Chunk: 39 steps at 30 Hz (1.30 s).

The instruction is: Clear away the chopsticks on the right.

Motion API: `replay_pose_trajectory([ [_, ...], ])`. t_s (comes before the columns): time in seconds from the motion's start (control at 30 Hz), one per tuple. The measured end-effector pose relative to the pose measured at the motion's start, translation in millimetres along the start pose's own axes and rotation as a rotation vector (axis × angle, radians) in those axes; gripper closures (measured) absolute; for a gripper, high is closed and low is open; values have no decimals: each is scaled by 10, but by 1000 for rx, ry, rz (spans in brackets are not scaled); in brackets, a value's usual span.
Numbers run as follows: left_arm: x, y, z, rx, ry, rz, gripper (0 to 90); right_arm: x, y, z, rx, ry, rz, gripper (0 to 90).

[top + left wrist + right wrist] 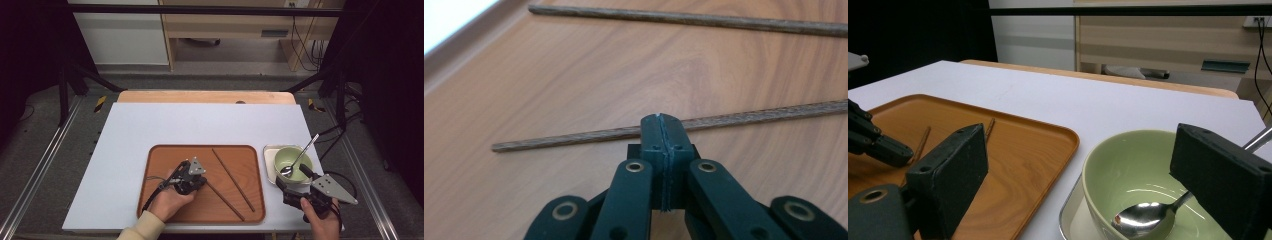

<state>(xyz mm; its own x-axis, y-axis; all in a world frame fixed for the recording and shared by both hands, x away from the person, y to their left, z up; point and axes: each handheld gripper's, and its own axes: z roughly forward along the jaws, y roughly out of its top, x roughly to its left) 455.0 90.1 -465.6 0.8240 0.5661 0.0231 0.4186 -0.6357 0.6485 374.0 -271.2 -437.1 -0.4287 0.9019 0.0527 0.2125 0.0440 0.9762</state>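
Two dark wooden chopsticks lie on an orange-brown tray (160, 155). My left gripper (202, 183) is over the tray, jaws shut, pads pressed flat together with nothing between them. Its tips (662, 120) rest at the near chopstick (574, 136) and hide a short stretch of it. The far chopstick (684, 19) lies apart, higher in the left gripper view. My right gripper (291, 178) stands open at the near side of a pale green bowl (1118, 160), one jaw to each side of the view. A metal spoon (1143, 220) rests in the bowl.
The bowl (282, 156) sits in a small metal tray (270, 150) right of the wooden tray, and the spoon handle (310, 142) sticks up past the rim to the back right. White table surface (200, 122) stretches behind. Dark frame posts flank the table.
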Motion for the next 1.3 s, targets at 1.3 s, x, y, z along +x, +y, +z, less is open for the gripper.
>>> replay_pose_trajectory([
  [1.3,-47,555,531,-54,-23,66,897,18,-18,54,46,31,17,120],
])
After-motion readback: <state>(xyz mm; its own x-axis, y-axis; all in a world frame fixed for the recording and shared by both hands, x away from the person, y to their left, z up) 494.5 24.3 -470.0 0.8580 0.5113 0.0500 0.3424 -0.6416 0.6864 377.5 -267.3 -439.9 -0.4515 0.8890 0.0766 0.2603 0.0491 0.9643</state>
